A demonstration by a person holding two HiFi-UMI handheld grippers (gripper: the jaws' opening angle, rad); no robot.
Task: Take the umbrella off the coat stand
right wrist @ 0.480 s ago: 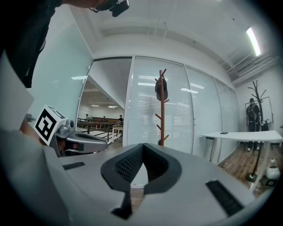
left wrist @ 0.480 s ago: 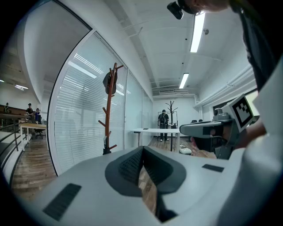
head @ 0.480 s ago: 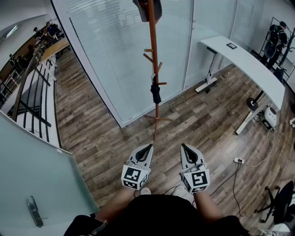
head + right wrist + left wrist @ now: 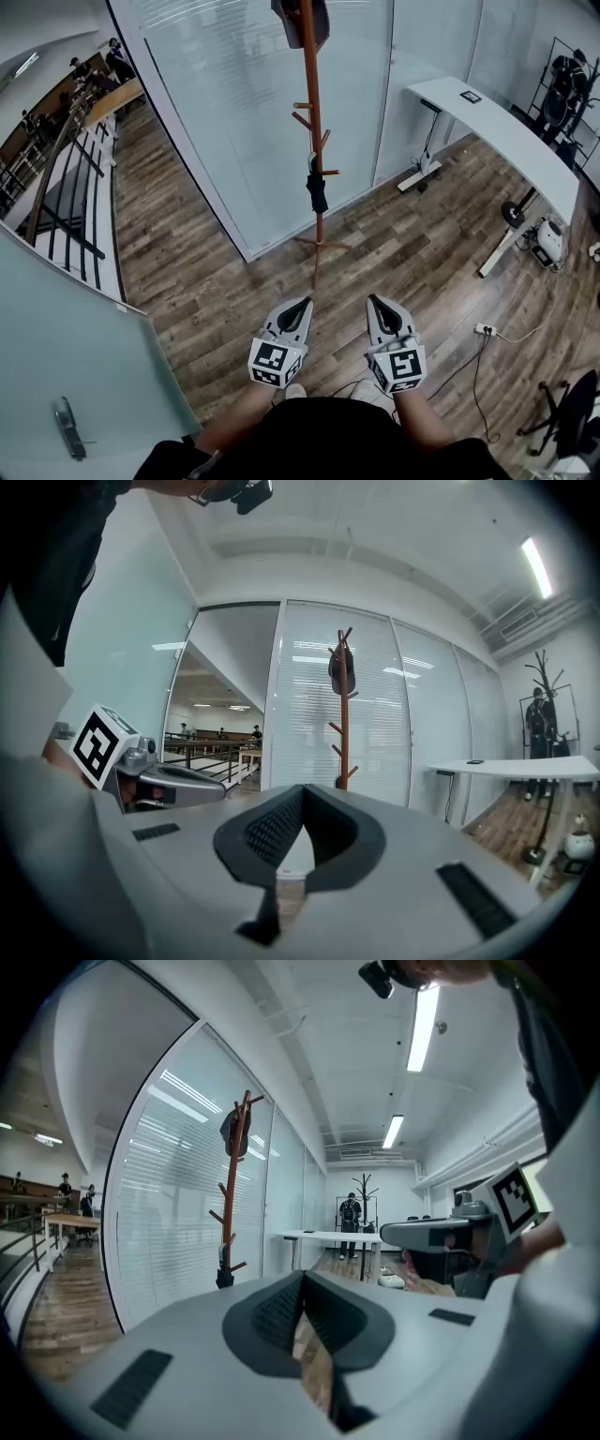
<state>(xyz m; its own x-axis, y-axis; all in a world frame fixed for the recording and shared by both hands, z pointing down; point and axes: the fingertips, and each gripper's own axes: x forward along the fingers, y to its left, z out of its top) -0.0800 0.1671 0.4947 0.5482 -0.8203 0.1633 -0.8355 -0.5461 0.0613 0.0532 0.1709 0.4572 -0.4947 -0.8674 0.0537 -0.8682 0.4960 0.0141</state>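
Observation:
A tall brown coat stand [image 4: 314,141] rises from the wood floor in front of a glass wall. A small folded black umbrella [image 4: 317,190] hangs from a low peg on it. In the left gripper view the umbrella [image 4: 225,1274] shows low on the stand [image 4: 228,1208]. In the right gripper view only the stand [image 4: 343,714] is plain. My left gripper [image 4: 306,301] and right gripper [image 4: 374,299] are held side by side, well short of the stand. Both are shut with nothing between their jaws.
A dark item [image 4: 300,19] hangs at the stand's top. The frosted glass wall [image 4: 234,112] runs behind the stand. A white desk [image 4: 506,131] stands at the right, with cables and a power strip [image 4: 485,327] on the floor. A railing [image 4: 56,178] is at the left.

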